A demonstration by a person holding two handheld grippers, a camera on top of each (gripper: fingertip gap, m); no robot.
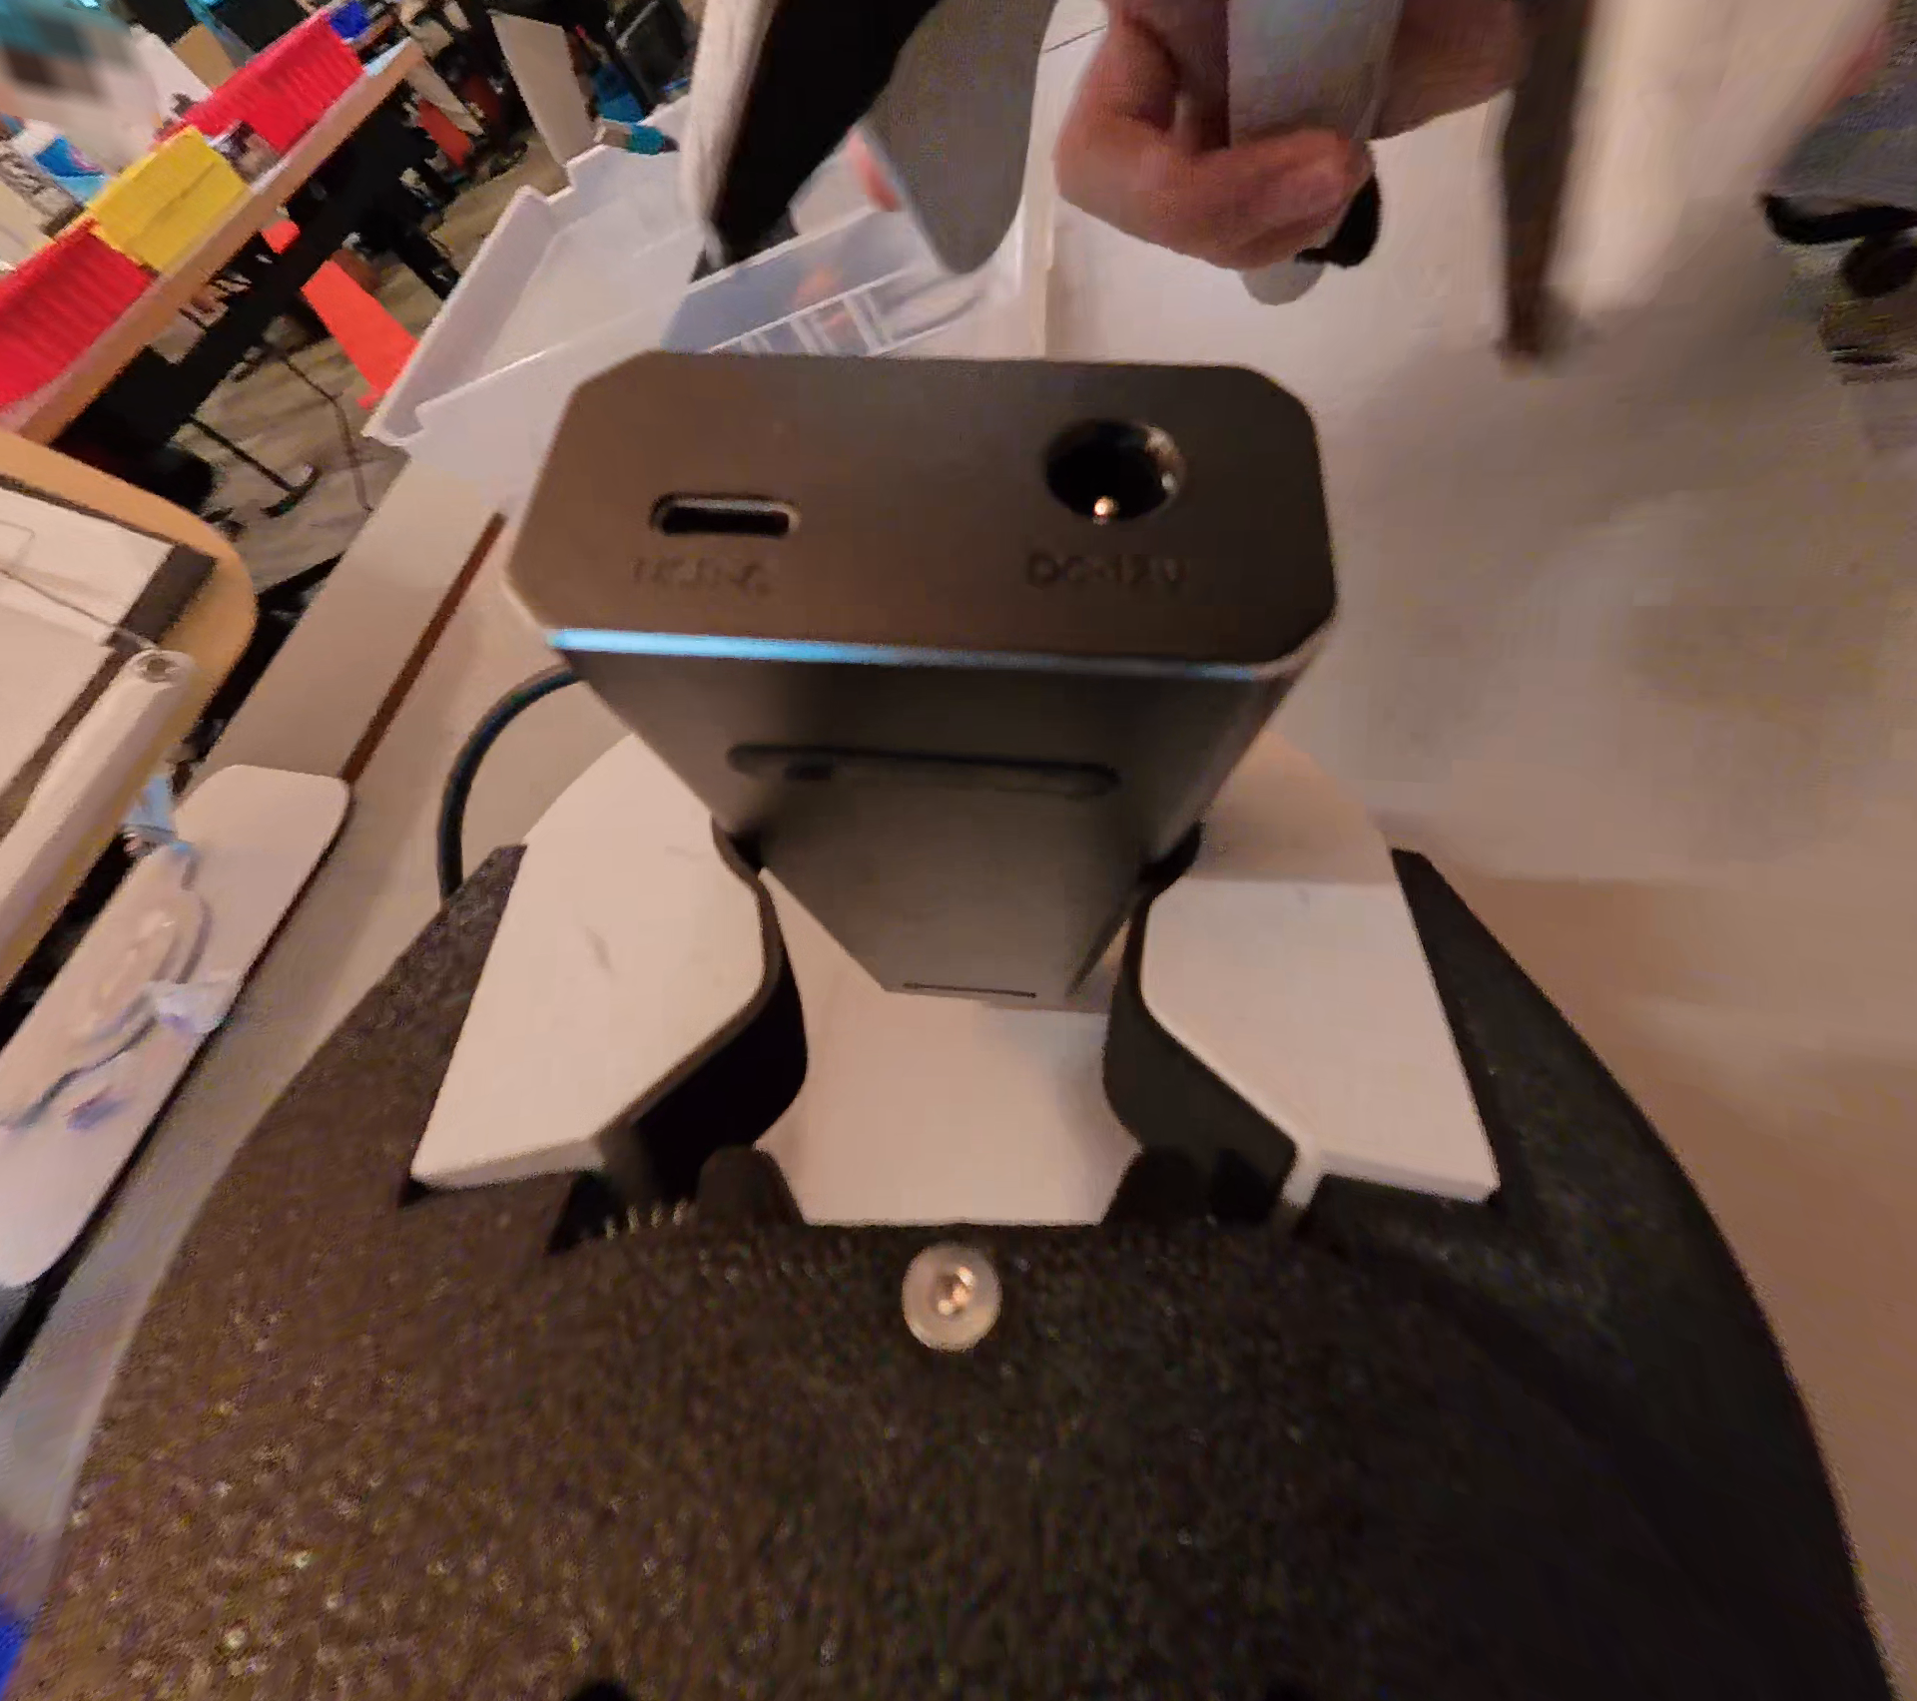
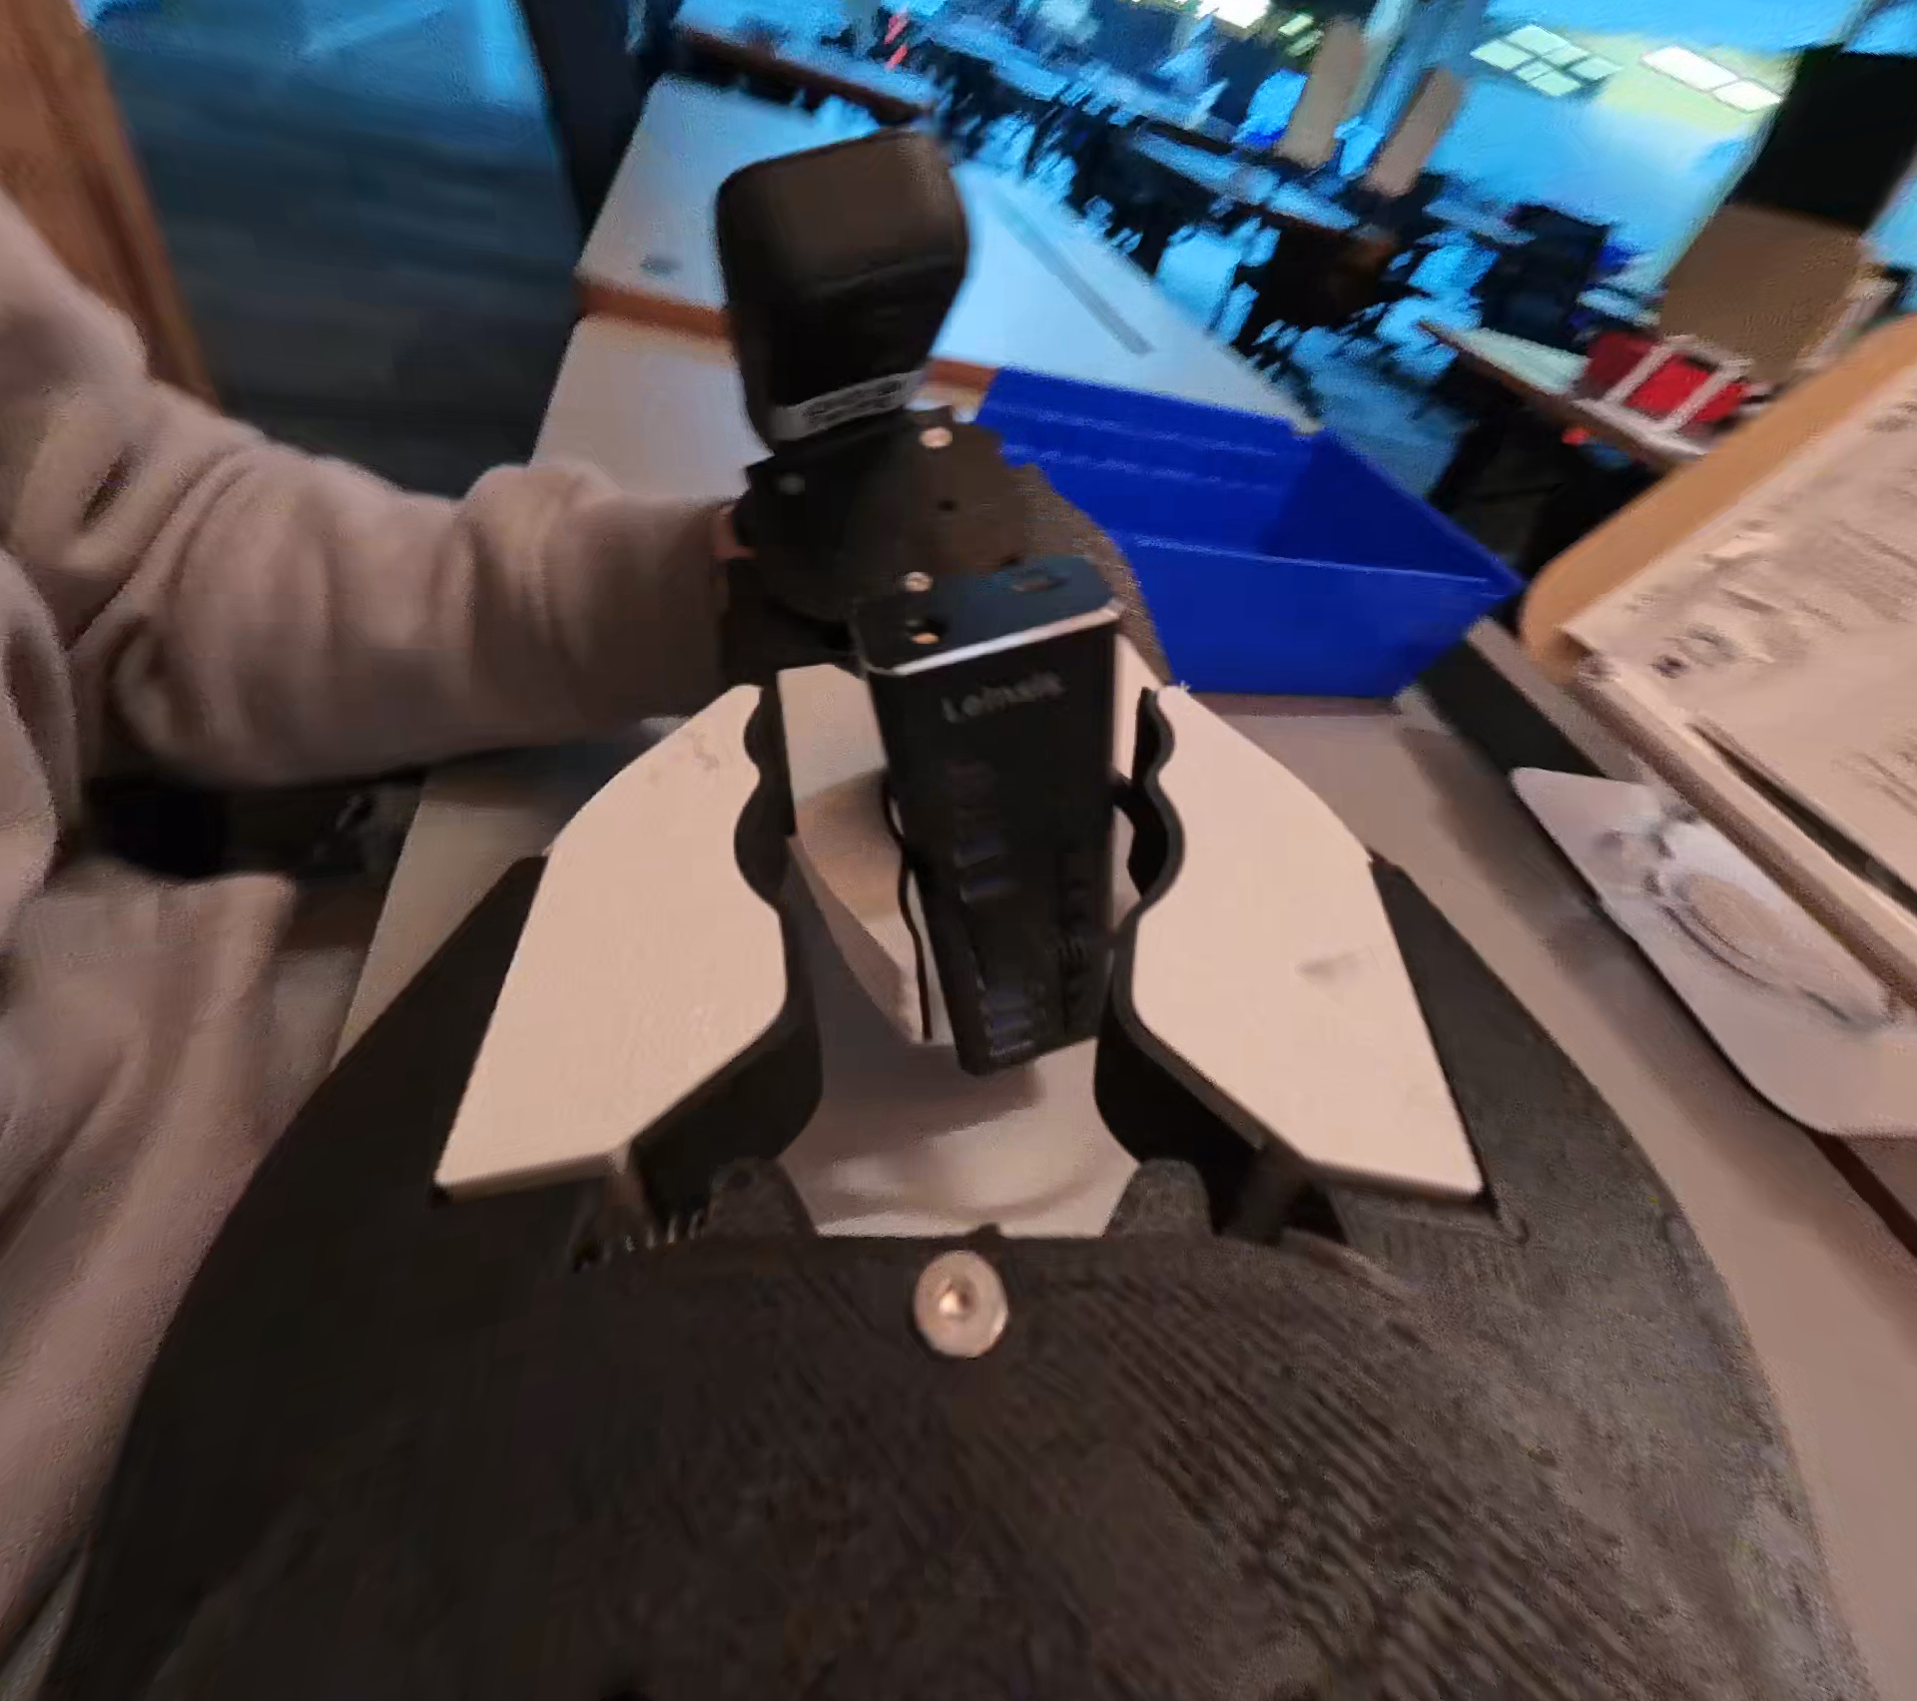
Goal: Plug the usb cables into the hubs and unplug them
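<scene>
My left gripper (image 1: 934,832) is shut on a dark grey usb hub (image 1: 918,510) and holds it upright above the white table (image 1: 1556,614). The hub's end face, with a slim port and a round jack, faces the camera. A dark cable (image 1: 456,770) curves out at the hub's left. My right gripper (image 2: 954,707) is open and empty. In the right wrist view the hub (image 2: 996,822) shows in the gap between its fingers, with a thin black cable (image 2: 913,925) beside it. In the left wrist view the right gripper (image 1: 845,241) hangs open just beyond the hub, held by a hand (image 1: 1193,147).
A blue bin (image 2: 1245,552) stands beyond the hub. Clear plastic trays (image 1: 581,324) sit at the table's far edge. A clipboard with papers (image 2: 1763,614) and clear plastic packaging (image 2: 1712,925) lie at the side. A sleeved arm (image 2: 363,614) reaches in from the left.
</scene>
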